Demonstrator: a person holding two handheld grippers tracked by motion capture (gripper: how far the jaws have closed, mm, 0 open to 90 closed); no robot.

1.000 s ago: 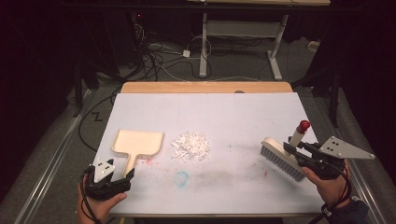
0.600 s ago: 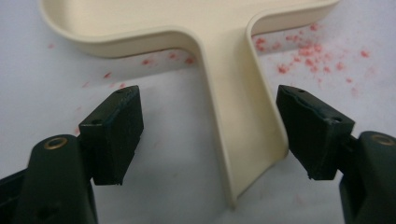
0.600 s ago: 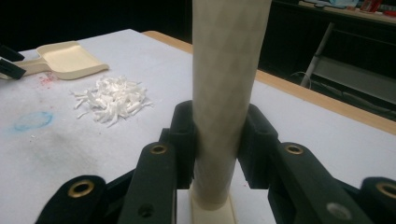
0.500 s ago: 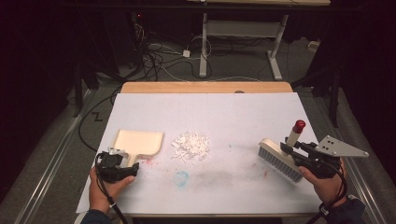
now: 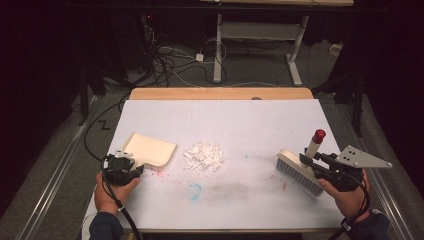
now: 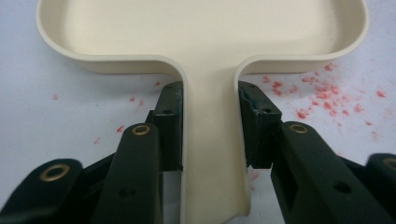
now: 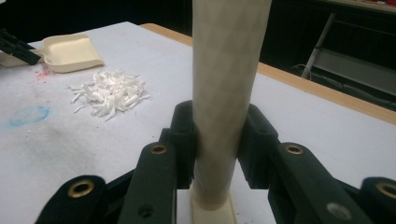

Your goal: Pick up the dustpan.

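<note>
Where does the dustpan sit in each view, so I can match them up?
High view: dustpan left of centre, handle toward the left gripper.
Left gripper view: top and centre, handle between the fingers.
Right gripper view: far upper left.
Shared landmark: white paper shreds beside it.

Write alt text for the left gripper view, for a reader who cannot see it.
The left gripper is shut on the flat handle of a cream dustpan, one black jaw pressing each side. The pan lies on a white table speckled with small red crumbs.
</note>
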